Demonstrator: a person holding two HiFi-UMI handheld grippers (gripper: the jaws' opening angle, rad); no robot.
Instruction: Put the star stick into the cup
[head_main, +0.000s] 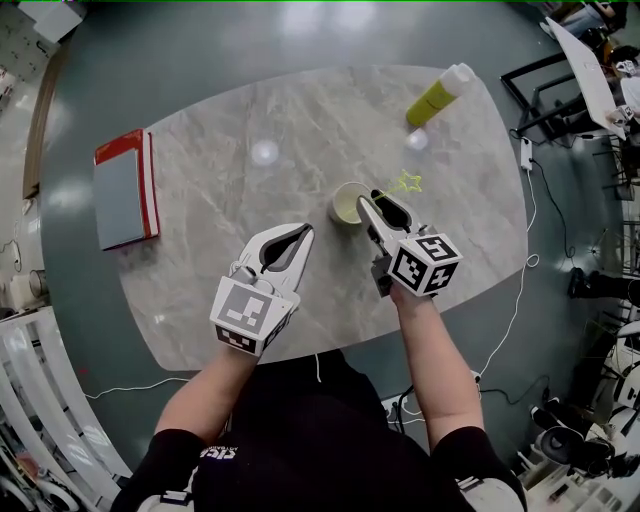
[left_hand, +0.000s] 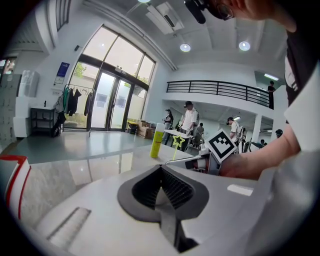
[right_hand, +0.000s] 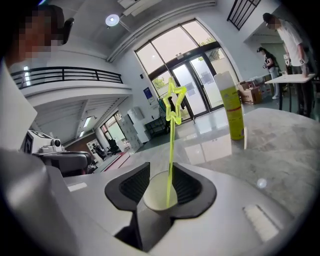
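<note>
A grey marble-patterned oval counter (head_main: 300, 110) carries three things: a pale green cup (head_main: 346, 207) near its middle, a yellow-green bottle with a white cap (head_main: 437, 95) upright towards the far right, and a red-edged grey book (head_main: 125, 190) (at the left edge).

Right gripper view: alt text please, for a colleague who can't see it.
A yellow-green star stick stands in a pale cup, framed between the open fingers of the right gripper, which do not press on it. Beyond, a yellow-green bottle stands on the grey marble table in a bright glass-fronted hall.
</note>
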